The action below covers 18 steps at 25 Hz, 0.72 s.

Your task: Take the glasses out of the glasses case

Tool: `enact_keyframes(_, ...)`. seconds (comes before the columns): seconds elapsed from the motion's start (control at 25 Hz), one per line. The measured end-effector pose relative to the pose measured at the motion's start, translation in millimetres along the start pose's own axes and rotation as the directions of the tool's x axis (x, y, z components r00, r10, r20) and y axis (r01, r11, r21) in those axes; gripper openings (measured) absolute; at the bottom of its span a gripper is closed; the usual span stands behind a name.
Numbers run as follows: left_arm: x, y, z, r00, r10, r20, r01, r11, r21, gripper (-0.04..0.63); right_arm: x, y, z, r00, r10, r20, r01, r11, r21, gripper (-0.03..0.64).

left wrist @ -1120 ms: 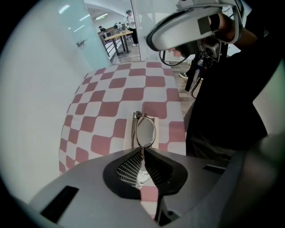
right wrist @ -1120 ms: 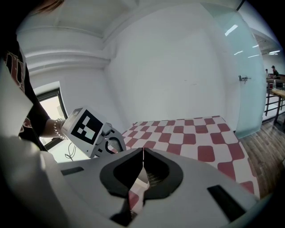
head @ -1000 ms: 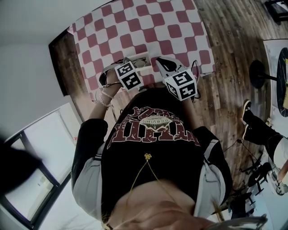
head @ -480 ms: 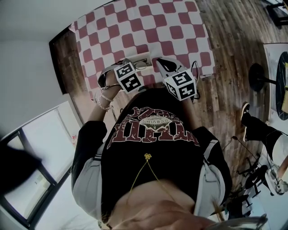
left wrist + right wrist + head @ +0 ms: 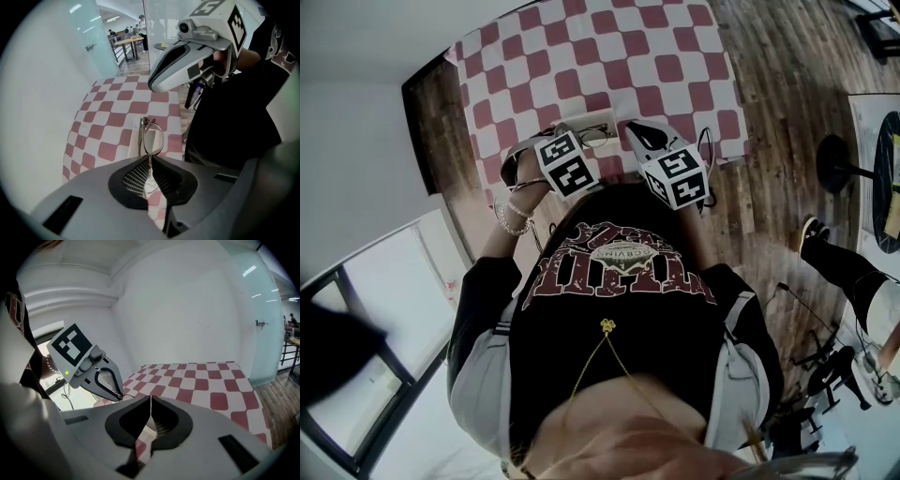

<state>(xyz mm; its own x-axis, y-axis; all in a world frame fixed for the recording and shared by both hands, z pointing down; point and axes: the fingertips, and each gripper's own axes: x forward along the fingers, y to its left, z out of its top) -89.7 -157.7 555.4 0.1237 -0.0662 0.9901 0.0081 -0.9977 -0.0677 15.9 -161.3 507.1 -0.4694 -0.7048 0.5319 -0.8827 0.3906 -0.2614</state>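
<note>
Thin metal-rimmed glasses (image 5: 153, 137) stand on edge in my left gripper (image 5: 150, 161), which is shut on their lower part. They hang just above the pale glasses case (image 5: 134, 140), which lies on the red-and-white checked table (image 5: 105, 115). In the head view the case (image 5: 592, 123) sits at the table's near edge, with the left gripper (image 5: 572, 131) beside it. My right gripper (image 5: 150, 401) is shut with nothing between its jaws. It hovers (image 5: 187, 65) above and right of the glasses, apart from them. In the right gripper view the left gripper (image 5: 105, 378) shows at the left.
The checked cloth (image 5: 609, 56) stretches away beyond the case. Wooden floor (image 5: 778, 112) lies to the right, with a round black stand base (image 5: 836, 150) and a person's leg (image 5: 834, 267). A white wall (image 5: 187, 310) runs along the table's left side.
Both grippers keep almost the same place; the left hand has dipped very slightly. The person's leg at the right has shifted.
</note>
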Motion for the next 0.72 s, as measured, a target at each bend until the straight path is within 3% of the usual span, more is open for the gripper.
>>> enact_keyframes(0.72, -32, -10, 2, 0.999, -0.035, 0.013, 0.035, 0.999, -0.011, 0.028, 4, 1, 4, 1.0, 0.009, -0.004, -0.009, 1.0, -0.009, 0.02)
